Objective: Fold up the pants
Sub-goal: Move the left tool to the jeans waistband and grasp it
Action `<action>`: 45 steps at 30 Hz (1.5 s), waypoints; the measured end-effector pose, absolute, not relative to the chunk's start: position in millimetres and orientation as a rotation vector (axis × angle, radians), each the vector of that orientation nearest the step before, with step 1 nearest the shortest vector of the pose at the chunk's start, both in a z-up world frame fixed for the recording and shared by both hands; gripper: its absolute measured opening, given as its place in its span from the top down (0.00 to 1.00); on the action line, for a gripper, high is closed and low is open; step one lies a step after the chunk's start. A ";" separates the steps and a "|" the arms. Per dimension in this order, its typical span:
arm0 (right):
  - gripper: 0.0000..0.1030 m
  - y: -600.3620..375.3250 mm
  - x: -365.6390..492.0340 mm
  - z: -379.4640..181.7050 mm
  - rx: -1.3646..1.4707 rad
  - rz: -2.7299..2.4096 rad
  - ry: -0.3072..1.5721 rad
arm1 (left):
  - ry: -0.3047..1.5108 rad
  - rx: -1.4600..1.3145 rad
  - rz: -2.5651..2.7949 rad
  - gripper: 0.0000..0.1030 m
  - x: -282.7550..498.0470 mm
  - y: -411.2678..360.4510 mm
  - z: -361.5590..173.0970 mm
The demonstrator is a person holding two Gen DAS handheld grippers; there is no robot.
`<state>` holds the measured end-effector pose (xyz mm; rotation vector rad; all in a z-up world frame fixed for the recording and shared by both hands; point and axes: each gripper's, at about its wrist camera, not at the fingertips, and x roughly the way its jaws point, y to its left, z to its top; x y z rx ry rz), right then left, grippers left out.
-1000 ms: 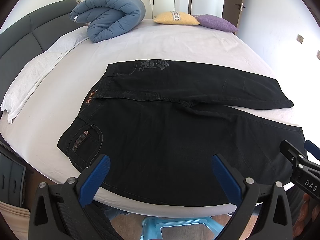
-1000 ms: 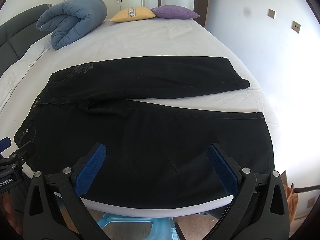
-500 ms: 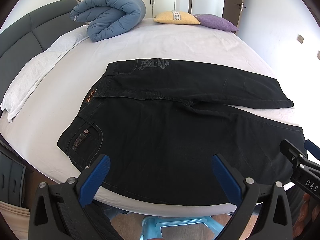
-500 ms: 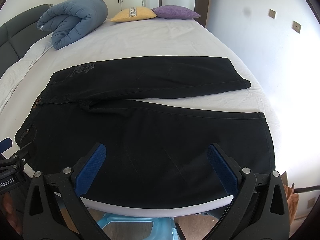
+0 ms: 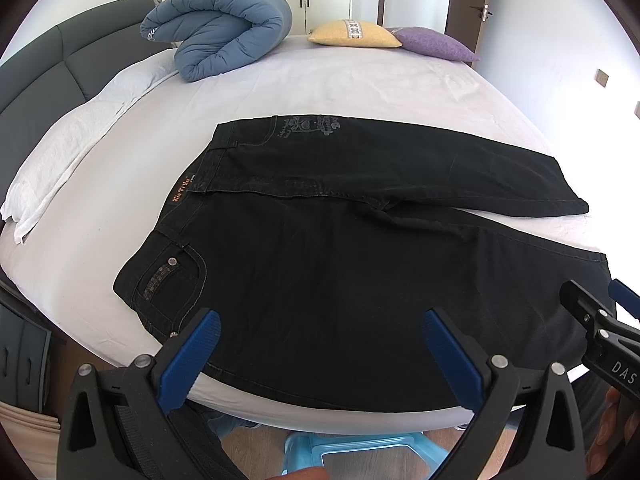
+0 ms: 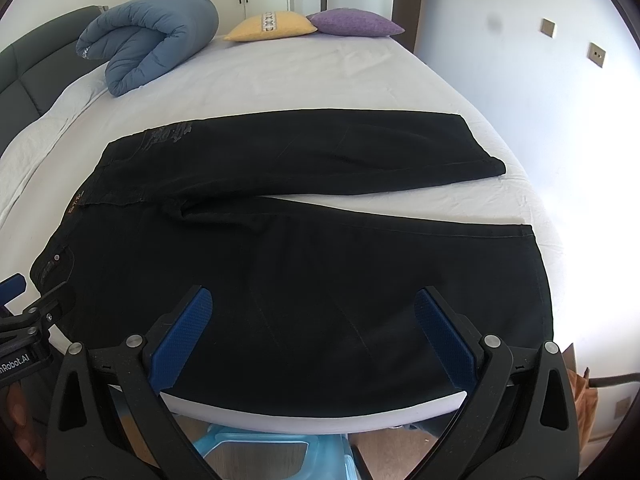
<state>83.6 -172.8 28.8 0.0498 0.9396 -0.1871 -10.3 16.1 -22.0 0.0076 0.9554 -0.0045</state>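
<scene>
- Pants point(image 5: 340, 264), black denim, are lying flat on the white bed point(image 5: 340, 80), waistband toward the left and both legs running out to the right, with the near edge hanging close to the mattress edge.
- Nearest the lens, the left gripper point(image 5: 320, 340) is hovering over the near edge of the pants by the hip pocket, its blue-padded jaws standing wide apart and gripping nothing.
- The right gripper point(image 6: 312, 316) is hovering over the near leg farther toward the hem, its jaws likewise spread wide with nothing between them.
- Each gripper is showing at the edge of the other's view, the right one at the far right of the left wrist view and the left one at the far left of the right wrist view.
- A light blue plastic stool point(image 6: 256, 456) is sitting on the floor below the bed edge.
- The near leg is lying just beside the far leg, a narrow wedge of white sheet showing between them toward the hems.
- The far leg, with a pale print near its waistband, is lying straight across the middle of the bed.
- Beyond the pants, a rolled blue duvet point(image 5: 220, 28) is resting near the grey headboard point(image 5: 36, 80).
- A yellow cushion point(image 5: 354, 34) and a purple cushion point(image 5: 436, 44) are sitting touching at the far edge of the bed.
</scene>
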 end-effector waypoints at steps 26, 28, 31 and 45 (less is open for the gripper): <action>0.00 -201.2 286.7 60.8 0.057 0.238 0.836 | 0.961 0.164 -0.061 0.00 156.6 85.5 -34.8; 0.00 -210.2 315.2 57.0 0.066 0.251 0.850 | 0.935 0.238 -0.085 0.00 196.0 86.1 -33.4; 0.00 -218.8 360.3 47.5 0.010 0.284 0.869 | 0.921 0.322 -0.173 0.00 253.5 88.3 -33.2; 0.46 -200.2 451.7 -5.7 -0.192 0.618 0.991 | 1.221 0.519 -0.580 0.35 396.3 84.8 -107.9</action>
